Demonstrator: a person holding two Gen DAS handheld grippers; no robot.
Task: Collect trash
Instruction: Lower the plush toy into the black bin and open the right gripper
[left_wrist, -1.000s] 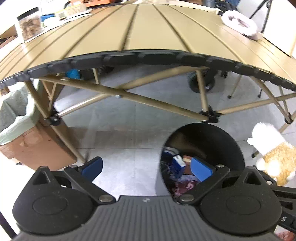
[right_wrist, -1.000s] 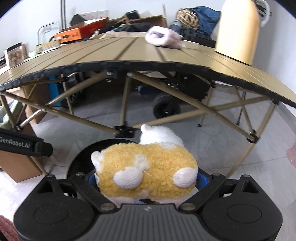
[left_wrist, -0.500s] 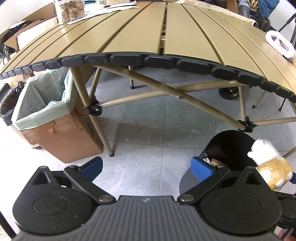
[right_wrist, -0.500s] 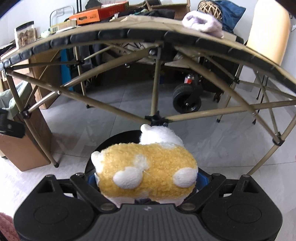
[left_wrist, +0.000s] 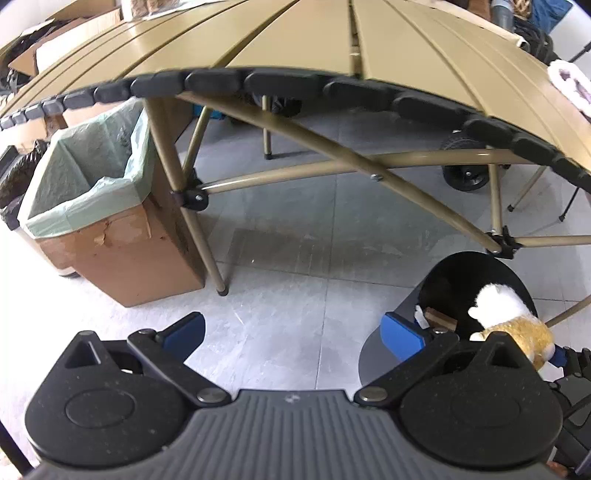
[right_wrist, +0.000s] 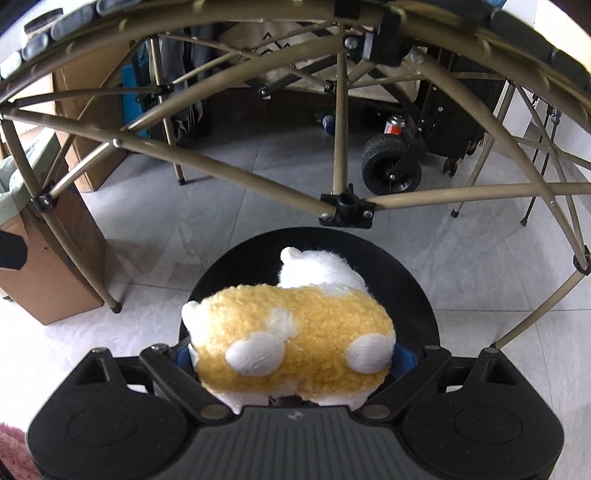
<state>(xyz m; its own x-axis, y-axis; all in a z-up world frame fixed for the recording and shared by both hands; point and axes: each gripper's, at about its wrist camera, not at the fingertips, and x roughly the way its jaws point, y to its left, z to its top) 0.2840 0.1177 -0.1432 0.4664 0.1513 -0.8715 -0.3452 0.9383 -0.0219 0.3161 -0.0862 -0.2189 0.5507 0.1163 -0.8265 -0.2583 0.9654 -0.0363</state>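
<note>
R gripper (right_wrist: 293, 354) fingers clamping plush toy (right_wrist: 291, 332) over black bin (right_wrist: 417, 295), L gripper (left_wrist: 291, 332) fingers spread, empty

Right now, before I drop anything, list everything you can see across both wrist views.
plush toy: one, yellow and white, held over the black bin
black bin: one, round, on the floor by a table leg, some scraps inside
cardboard box: one, brown with pale green liner, left of the table leg
folding table: one, tan slats, tan frame
fluffy item: one, white, on the table's right end
cart wheel: one, black, under the table
right tool: shut on the plush toy
left tool: open, holding nothing
</note>
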